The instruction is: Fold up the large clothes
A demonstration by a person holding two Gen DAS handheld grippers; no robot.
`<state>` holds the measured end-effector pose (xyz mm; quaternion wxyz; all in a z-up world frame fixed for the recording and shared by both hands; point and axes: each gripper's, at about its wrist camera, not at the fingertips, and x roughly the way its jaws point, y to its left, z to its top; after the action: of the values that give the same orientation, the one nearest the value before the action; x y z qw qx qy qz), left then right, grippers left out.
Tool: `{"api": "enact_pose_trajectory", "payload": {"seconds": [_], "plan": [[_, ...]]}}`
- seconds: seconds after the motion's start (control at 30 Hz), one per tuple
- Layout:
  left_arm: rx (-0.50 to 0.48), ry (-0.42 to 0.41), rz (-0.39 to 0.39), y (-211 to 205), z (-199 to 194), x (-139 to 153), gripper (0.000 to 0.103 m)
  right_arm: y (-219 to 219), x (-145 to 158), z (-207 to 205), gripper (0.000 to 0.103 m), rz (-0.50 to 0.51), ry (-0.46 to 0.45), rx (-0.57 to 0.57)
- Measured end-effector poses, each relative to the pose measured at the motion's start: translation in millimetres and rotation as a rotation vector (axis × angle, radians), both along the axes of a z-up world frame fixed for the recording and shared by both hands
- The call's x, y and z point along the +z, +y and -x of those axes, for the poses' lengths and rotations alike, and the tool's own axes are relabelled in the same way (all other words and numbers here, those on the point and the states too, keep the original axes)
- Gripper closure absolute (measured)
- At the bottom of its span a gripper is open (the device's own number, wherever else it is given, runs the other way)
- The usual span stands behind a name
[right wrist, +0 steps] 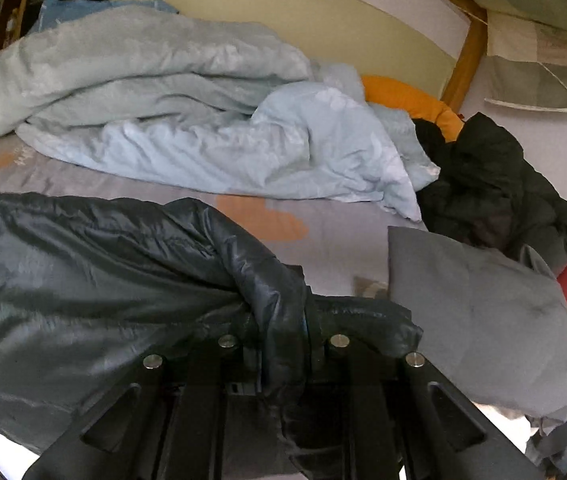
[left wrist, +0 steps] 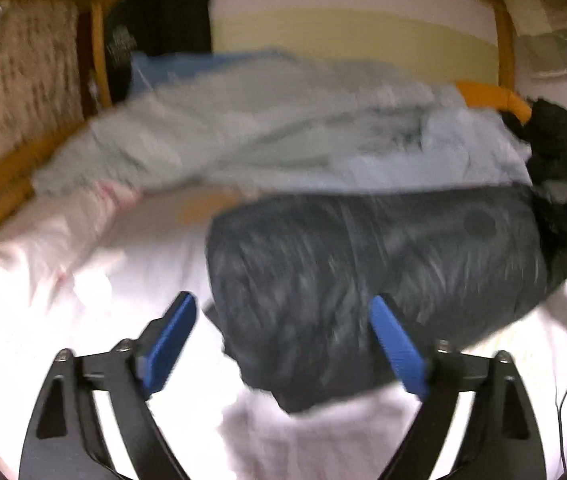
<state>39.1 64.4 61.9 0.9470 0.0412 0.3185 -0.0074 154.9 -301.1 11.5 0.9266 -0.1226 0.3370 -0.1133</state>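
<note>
A large black puffer jacket (left wrist: 363, 272) lies on the bed, partly folded into a thick bundle. My left gripper (left wrist: 283, 320) is open with its blue fingers (left wrist: 171, 340) spread over the jacket's near left edge; the view is blurred by motion. In the right wrist view the jacket (right wrist: 83, 288) fills the lower left. My right gripper (right wrist: 283, 320) is shut on a bunched fold of the jacket, and the fabric hides its fingertips.
A crumpled pale blue-grey duvet (right wrist: 163, 112) lies across the far side of the bed. A grey pillow (right wrist: 479, 320) and a heap of dark clothes (right wrist: 503, 184) lie at right. An orange cushion (right wrist: 407, 100) sits by the wooden frame (right wrist: 463, 60). The sheet (left wrist: 83, 280) shows at left.
</note>
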Motion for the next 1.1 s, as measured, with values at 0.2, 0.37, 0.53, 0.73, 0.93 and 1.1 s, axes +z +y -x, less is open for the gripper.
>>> {"api": "enact_pose_trajectory", "payload": {"seconds": [0.2,0.37,0.53,0.73,0.93,1.1], "plan": [[0.021,0.131,-0.105,-12.4,-29.5,-46.3,0.003,-39.8,14.9,34.2,0.034,-0.215,-0.091,0.067],[0.02,0.043,-0.102,-20.6,-44.0,-46.0,0.012,-85.7,30.9,76.4,0.021,-0.387,-0.163,0.086],[0.064,0.009,-0.133,-15.7,-61.1,-39.5,0.019,-115.3,15.2,104.6,0.019,-0.46,-0.116,0.069],[0.067,0.018,-0.134,-8.8,-62.9,-47.1,0.014,-127.5,-53.2,65.6,0.019,-0.605,0.169,0.117],[0.03,0.155,0.066,15.8,-62.4,-59.2,0.0,-130.1,-63.1,44.3,0.025,-0.762,0.107,0.184],[-0.073,0.202,0.209,15.8,-62.8,-49.3,0.085,-97.2,-56.1,55.8,0.076,-0.68,0.17,0.241]]}}
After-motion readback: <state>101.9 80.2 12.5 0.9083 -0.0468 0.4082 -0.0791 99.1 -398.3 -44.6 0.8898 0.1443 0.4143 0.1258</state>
